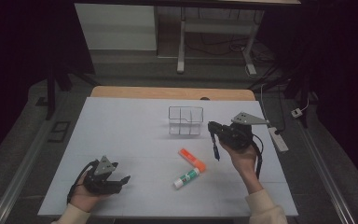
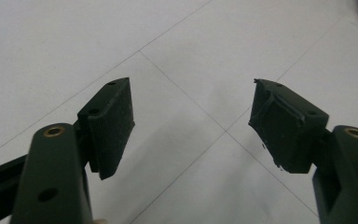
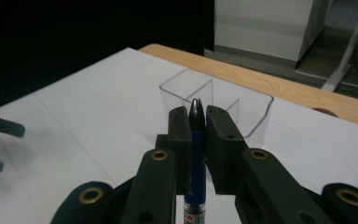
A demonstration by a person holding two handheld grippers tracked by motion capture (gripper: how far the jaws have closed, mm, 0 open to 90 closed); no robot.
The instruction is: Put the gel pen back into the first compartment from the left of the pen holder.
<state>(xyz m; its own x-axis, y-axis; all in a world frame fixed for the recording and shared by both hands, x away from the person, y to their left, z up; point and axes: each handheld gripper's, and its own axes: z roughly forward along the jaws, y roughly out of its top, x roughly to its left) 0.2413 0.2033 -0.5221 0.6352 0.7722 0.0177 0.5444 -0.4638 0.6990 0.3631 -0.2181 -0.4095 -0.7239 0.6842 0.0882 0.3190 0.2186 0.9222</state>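
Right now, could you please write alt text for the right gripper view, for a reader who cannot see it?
The right gripper clamps a dark blue pen upright between its two black jaws. Just beyond stands a clear plastic organizer with compartments, on a white table with a wooden far edge.

I'm working in a dim lab or office: height-adjustable desk legs at twelve o'clock, power strip at three, cables on the floor.

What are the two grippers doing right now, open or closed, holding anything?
Left gripper: open, nothing between its jaws.
Right gripper: shut on a blue pen.
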